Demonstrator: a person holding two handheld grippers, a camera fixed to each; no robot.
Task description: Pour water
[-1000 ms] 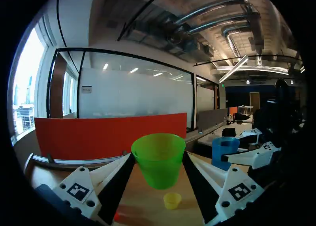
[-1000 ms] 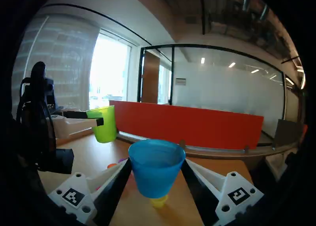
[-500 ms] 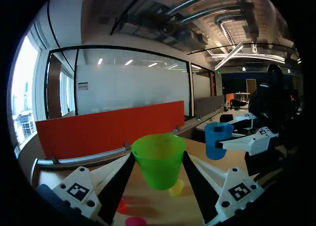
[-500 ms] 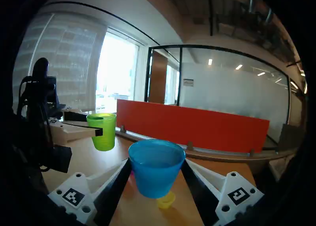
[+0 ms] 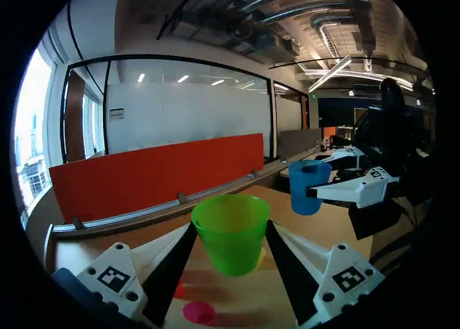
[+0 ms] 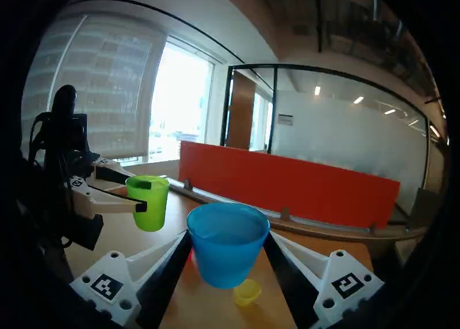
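We find the left claw (image 5: 230, 230) pinching a green cup (image 5: 231, 245), the right claw (image 6: 227, 237) a blue cup (image 6: 227, 257); both upright, apart. We judge pouring not yet begun.

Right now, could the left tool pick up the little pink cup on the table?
Probably not yet: the left tool is shut on the green cup, so its grip is taken. The pink cup sits uncovered on the table below it; the way looks free otherwise.
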